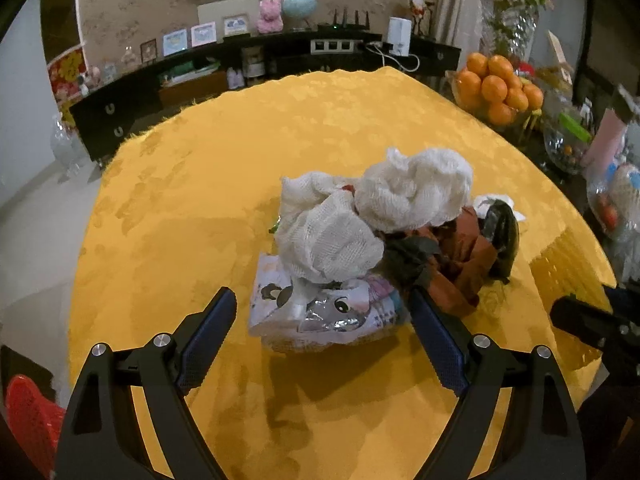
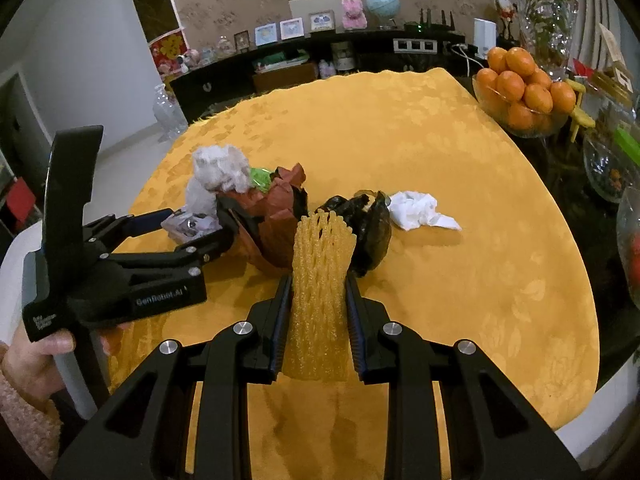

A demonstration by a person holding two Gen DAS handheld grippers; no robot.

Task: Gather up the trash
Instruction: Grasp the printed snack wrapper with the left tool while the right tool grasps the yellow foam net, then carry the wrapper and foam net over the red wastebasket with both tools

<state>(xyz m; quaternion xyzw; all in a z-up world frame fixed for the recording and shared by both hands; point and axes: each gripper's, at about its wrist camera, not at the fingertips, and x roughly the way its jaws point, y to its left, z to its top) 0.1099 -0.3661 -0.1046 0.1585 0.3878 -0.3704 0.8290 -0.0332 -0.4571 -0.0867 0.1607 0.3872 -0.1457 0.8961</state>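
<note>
A heap of trash lies mid-table on the yellow tablecloth: white foam netting, a printed foil wrapper, crumpled brown paper and a dark wrapper. My left gripper is open, its fingers either side of the foil wrapper without pressing it. In the right wrist view the left gripper reaches into the heap from the left. My right gripper is shut on a yellow foam fruit net, held upright just in front of the brown paper and dark wrapper.
A crumpled white tissue lies right of the heap. A glass bowl of oranges and glass vases stand off the table's far right edge. A dark sideboard runs along the back wall. A person's hand holds the left gripper.
</note>
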